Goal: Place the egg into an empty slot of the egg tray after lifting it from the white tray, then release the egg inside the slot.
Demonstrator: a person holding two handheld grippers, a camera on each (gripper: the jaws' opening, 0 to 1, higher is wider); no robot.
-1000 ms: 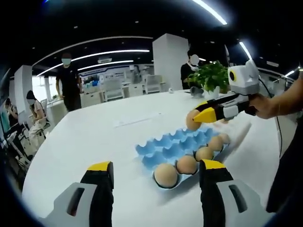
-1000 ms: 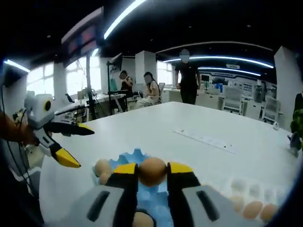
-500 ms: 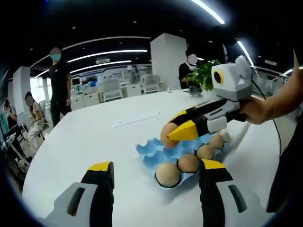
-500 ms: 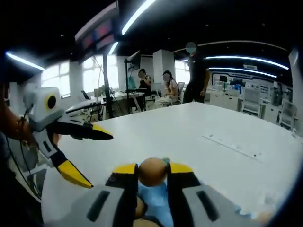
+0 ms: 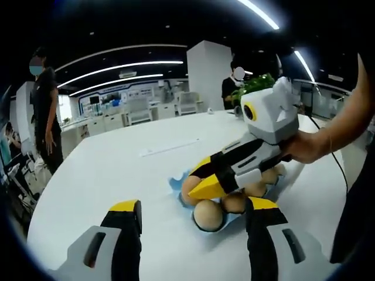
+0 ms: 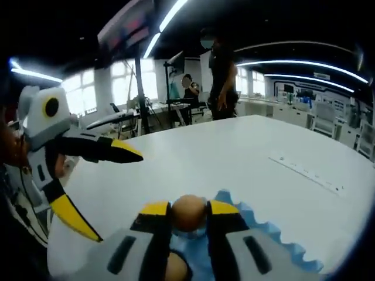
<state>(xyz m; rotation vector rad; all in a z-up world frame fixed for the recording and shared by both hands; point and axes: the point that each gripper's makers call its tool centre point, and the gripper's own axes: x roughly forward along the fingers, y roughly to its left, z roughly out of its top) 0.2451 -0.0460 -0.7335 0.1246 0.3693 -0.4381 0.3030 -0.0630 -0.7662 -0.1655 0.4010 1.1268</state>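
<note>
Already over the blue egg tray [image 6: 275, 246], with the egg [image 6: 188, 212] pinched between the yellow-tipped jaws of the right gripper [image 6: 188, 213], one pad on either flank and the rounded top standing proud above the tips. Seen from the left gripper view, same egg [image 5: 191, 188] at the near-left corner of the egg tray [image 5: 177, 182], carried low by the right gripper [image 5: 202, 186], which reaches in from the right with its jaws slanting down and leftward. Close beside it, a seated egg [image 5: 208, 214] in the nearest cup, with further eggs [image 5: 234, 202] lined along the near row behind the slanted jaws. Cannot tell from either view whether the held egg hangs above an empty cup or touches the rim; hidden underneath by the jaws themselves. Judged as the last stretch before release: slot sought lies straight below the tips, so the move ahead looks like a short descent rather than any sideways travel. Long axis of the egg seemingly running along the jaws, blunt end forward, though not certain. Risk, as a guess, of knocking the neighbouring egg on the way down, given how near it sits.

Left gripper [image 5: 190, 219] held back over the white worktop [image 5: 117, 170], jaws spread wide and holding nothing, clearly the farther of the two from the tray; visible too in the right gripper view, left gripper [image 6: 111, 187] gaping wide off to the left.
</note>
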